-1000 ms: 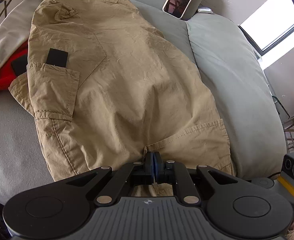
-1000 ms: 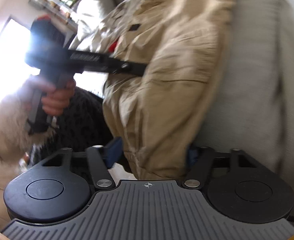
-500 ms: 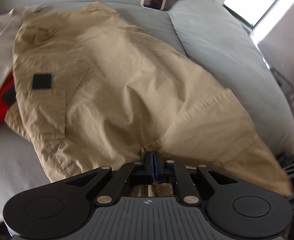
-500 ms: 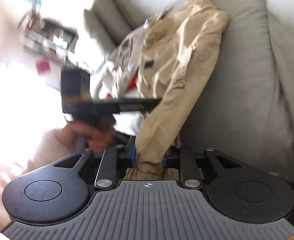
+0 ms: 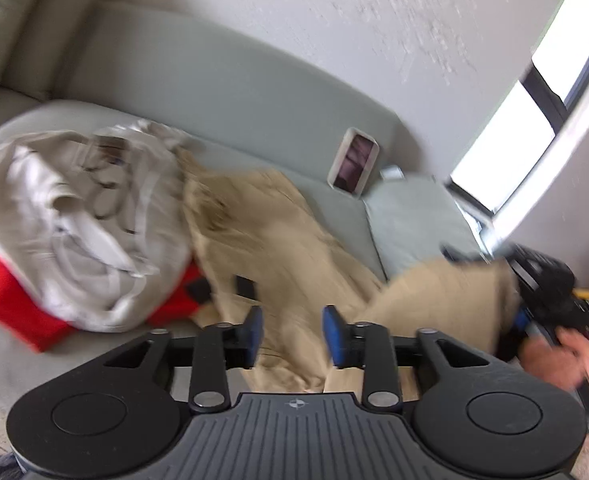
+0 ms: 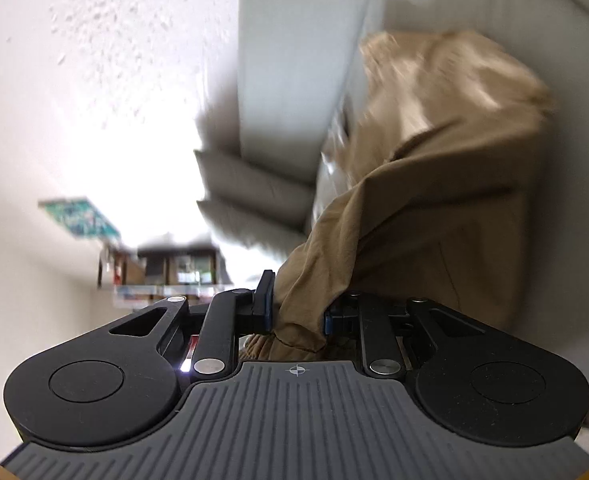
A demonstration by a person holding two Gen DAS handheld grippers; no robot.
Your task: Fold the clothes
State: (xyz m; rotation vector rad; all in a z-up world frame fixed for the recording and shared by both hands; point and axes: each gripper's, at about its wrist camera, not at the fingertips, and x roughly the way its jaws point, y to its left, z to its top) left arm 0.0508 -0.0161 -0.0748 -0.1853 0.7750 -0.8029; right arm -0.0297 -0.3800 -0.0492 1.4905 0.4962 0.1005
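The tan trousers (image 5: 294, 240) are draped across the sofa (image 5: 214, 80) seat, one end lying toward the backrest and the other lifted off the front edge, where it is gathered in the right claw (image 6: 297, 312). A bunch of the cloth is pinched between that claw's blue pads (image 6: 268, 312), which are drawn in narrow around it but not fully together.

The chief risk is judged to be a slip: the cloth is held only by a thick, loose bunch, so a quick swing could pull it free and let the lifted end drop in a heap. Both views are blurred, which suggests fast motion and makes this likelier. A crooked fold could also result, since only one end is held and the rest may drag or twist on the seat. The trousers lie touching a pale garment (image 5: 82, 220) and a red one (image 5: 10, 300) toward the left of the seat, and these could be caught and dragged along. A phone (image 5: 354, 166) propped against the backrest could be knocked over by a wide sweep.

The left claw (image 5: 292, 334) is spread moderately wide. Cloth is seen between and below its pads, but nothing is gripped by it.
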